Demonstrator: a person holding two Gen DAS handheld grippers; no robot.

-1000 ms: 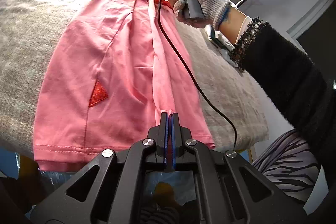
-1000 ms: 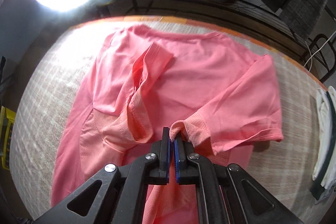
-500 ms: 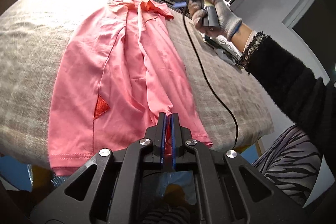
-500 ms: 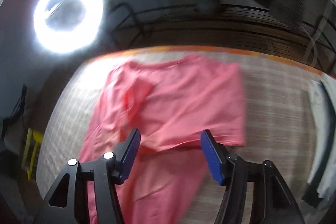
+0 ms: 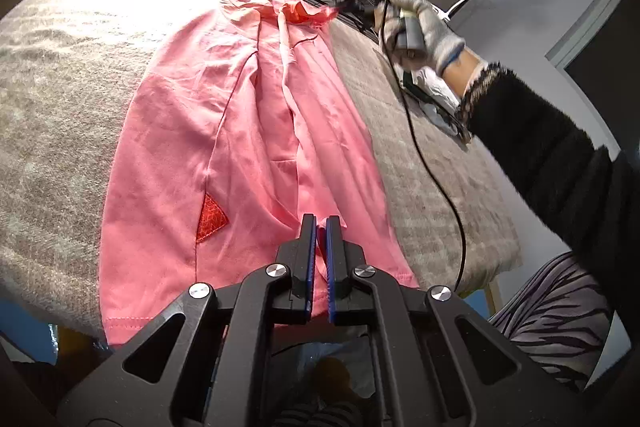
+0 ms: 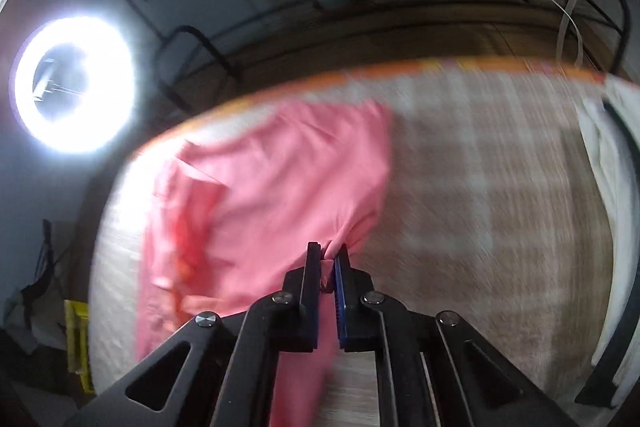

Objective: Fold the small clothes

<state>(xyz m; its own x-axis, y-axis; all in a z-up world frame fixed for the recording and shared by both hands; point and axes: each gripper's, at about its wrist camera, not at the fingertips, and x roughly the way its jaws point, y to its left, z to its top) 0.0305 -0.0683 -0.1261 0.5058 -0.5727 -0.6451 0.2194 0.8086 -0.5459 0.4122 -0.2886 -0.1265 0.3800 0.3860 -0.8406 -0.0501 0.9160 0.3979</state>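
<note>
Half a sec ago our right gripper (image 6: pixel 329 255) gaped empty above the pink shirt (image 5: pixel 240 131); its jaws just closed, now pinching a shirt edge. Left gripper (image 5: pixel 319 223) still clamps the hem. Shirt lies lengthwise on the grey table cover (image 5: pixel 60 75). Gloved right hand (image 5: pixel 424 27) is raised at the far end.

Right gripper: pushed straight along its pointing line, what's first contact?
The pink shirt: the right gripper is already shut on a pinch of it. Beyond lies more shirt on the beige cover; blur leaves depth unclear.
</note>
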